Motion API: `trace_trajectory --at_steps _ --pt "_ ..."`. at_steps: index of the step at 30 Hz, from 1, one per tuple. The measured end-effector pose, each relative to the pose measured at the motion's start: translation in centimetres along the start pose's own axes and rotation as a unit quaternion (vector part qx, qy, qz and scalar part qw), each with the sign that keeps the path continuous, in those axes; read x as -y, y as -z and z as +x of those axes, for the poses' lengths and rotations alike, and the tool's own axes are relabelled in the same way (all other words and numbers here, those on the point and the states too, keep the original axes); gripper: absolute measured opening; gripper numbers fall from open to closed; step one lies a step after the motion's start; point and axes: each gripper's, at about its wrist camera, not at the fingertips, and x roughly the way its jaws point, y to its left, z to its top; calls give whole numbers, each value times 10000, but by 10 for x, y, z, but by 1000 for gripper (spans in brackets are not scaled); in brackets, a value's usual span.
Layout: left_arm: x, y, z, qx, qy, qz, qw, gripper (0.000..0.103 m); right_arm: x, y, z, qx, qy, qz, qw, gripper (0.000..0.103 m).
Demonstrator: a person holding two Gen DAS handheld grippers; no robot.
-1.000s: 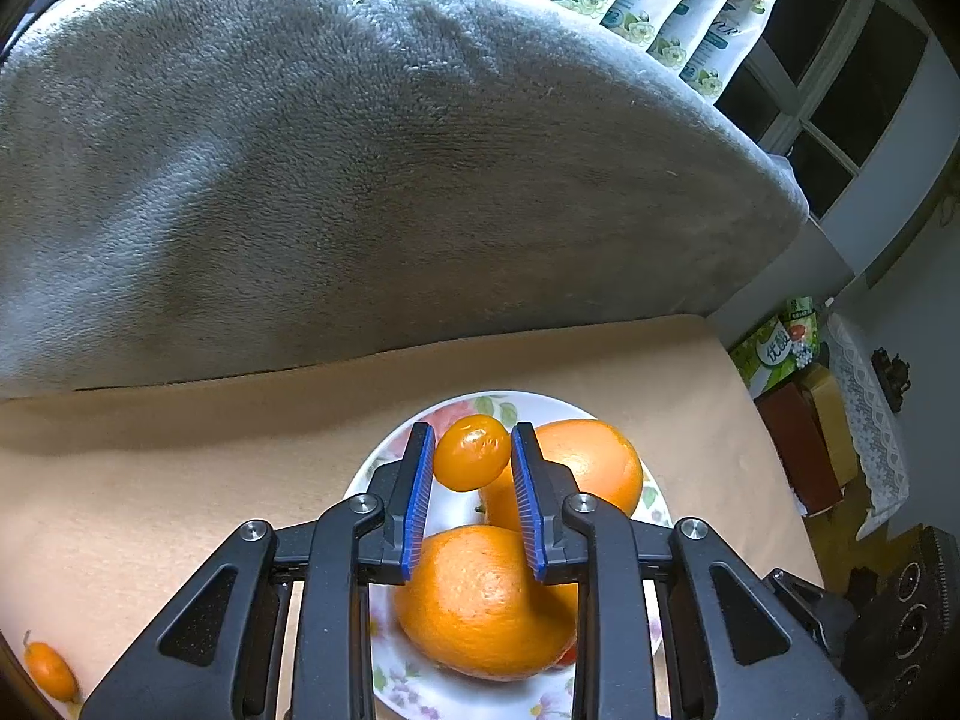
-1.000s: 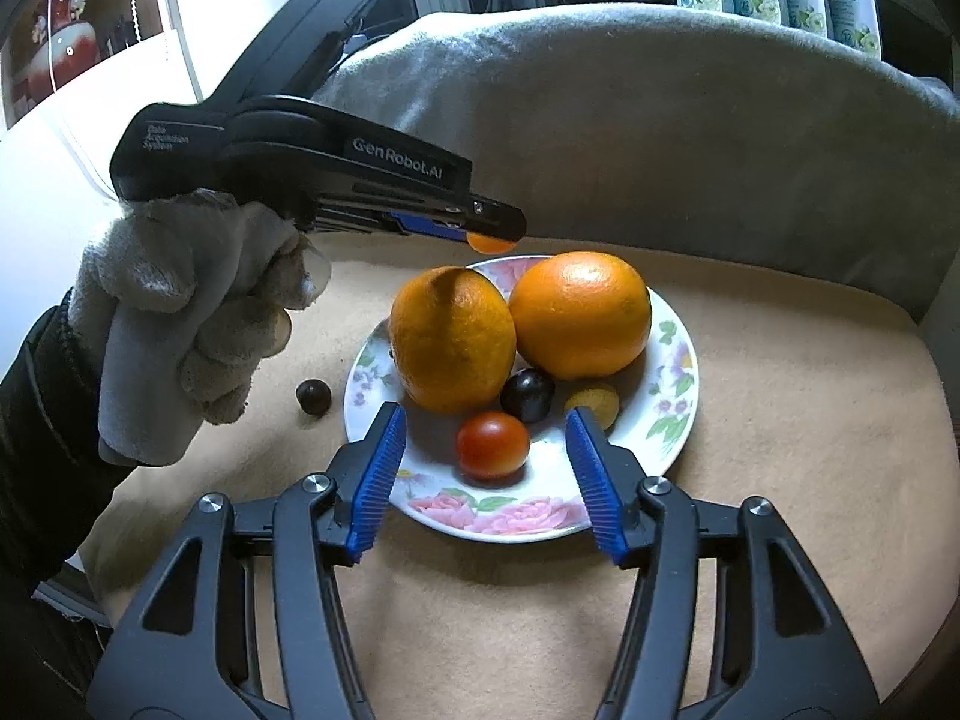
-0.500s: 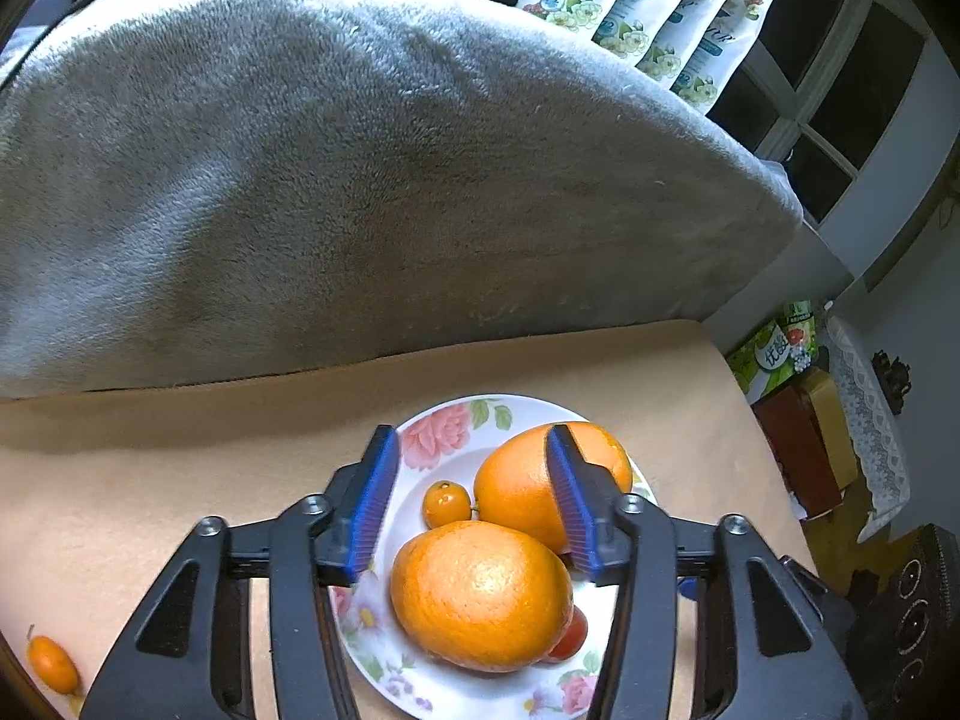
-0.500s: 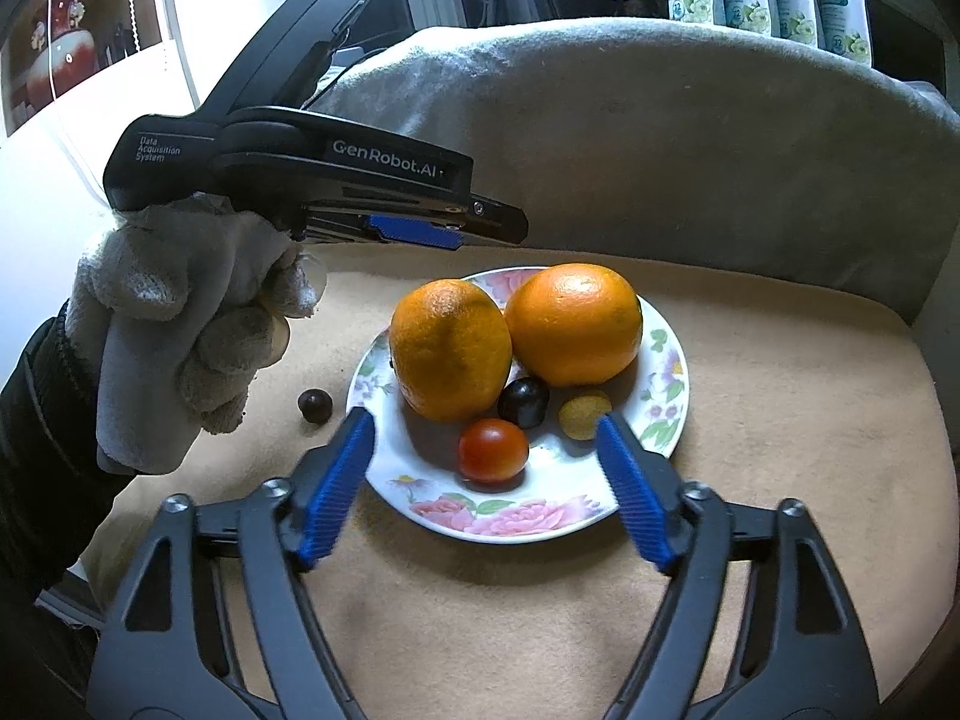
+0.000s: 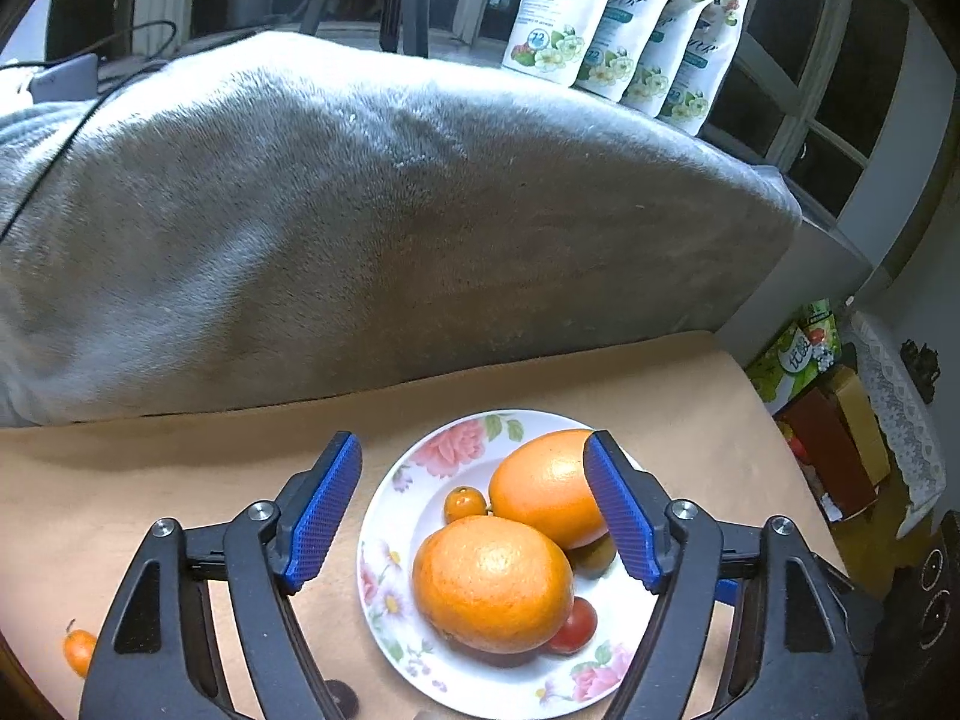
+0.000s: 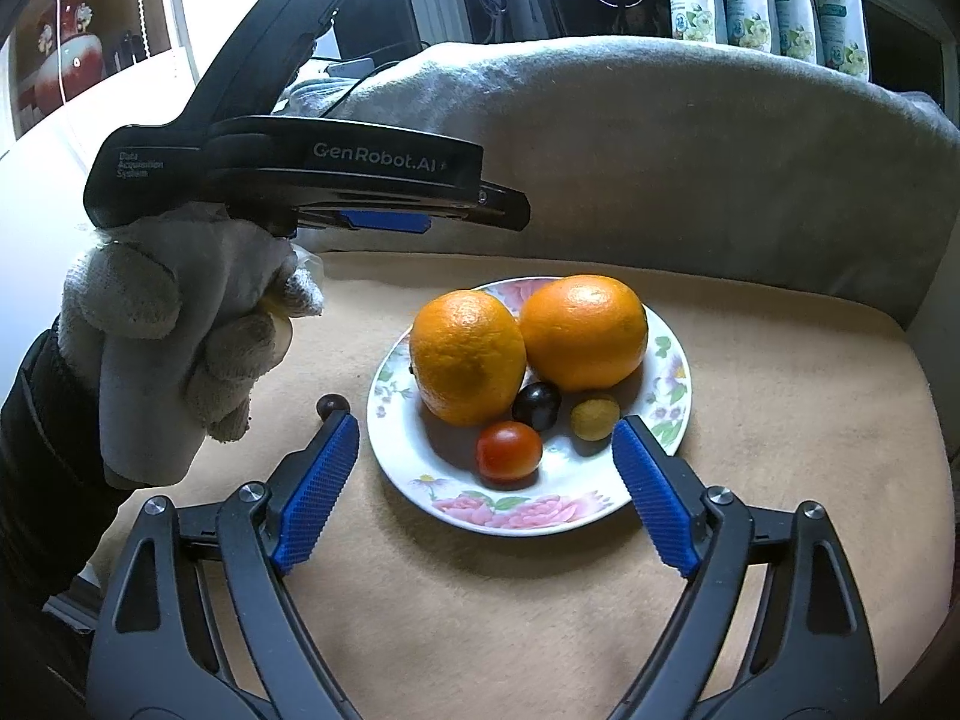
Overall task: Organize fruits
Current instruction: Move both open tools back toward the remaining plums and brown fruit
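Kumquat (image 5: 464, 503) has been released onto the floral plate (image 5: 384, 516); left hand-held gripper (image 5: 474, 510) has just been opening, nothing grasped. Next, the stray kumquat (image 5: 78, 651) left of the plate must be fetched

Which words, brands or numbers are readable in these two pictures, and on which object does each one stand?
"GenRobot.AI": side of the left gripper's body, right wrist view.
"Data Acquisition System": small print at that body's rear, barely readable.
"72": round badge on the white pouches behind the grey blanket; their other print is too blurred.
Green box at the right: characters too blurred to read.
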Motion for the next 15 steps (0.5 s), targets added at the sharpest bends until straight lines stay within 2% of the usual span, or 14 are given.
trace_trajectory --at_steps 15 --pt "3 7 -38 364 -176 66 9992 77 -18 2 -18 175 128 -72 9997 89"
